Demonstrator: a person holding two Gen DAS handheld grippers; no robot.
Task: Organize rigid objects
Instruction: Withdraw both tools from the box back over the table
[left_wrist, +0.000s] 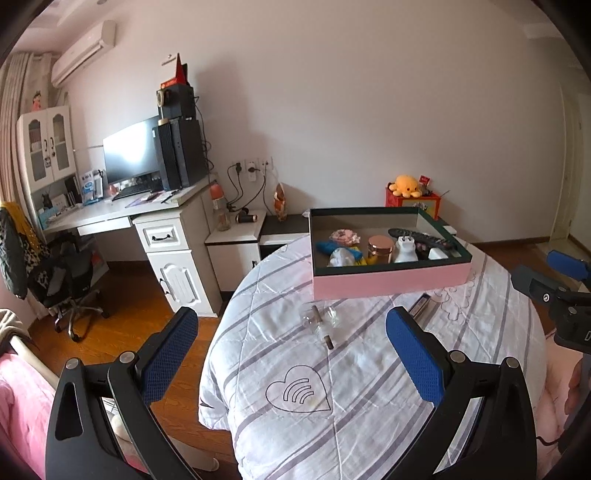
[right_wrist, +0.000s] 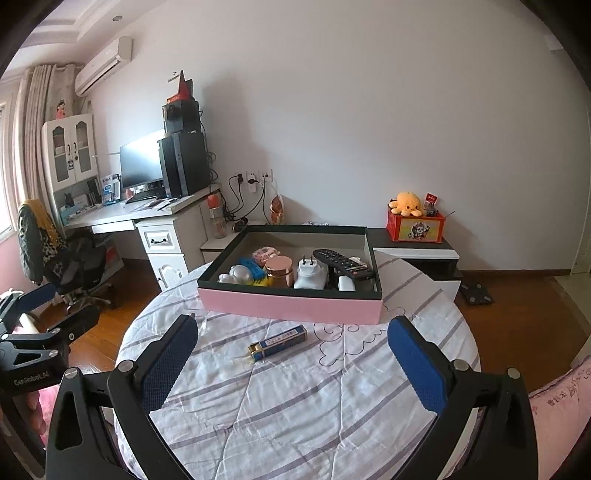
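blue-gold tube (right_wrist: 277, 342) lying flat (gold end lower-left), long axis diagonal, both grippers spread wide, empty

we see a bed covered by a white quilt (right_wrist: 295, 406) with grey stripes, and on it a pink box (right_wrist: 291, 304) at the far side, a blue tube (right_wrist: 279, 341) lying just before it, and a clear glass piece (left_wrist: 320, 320) nearby.
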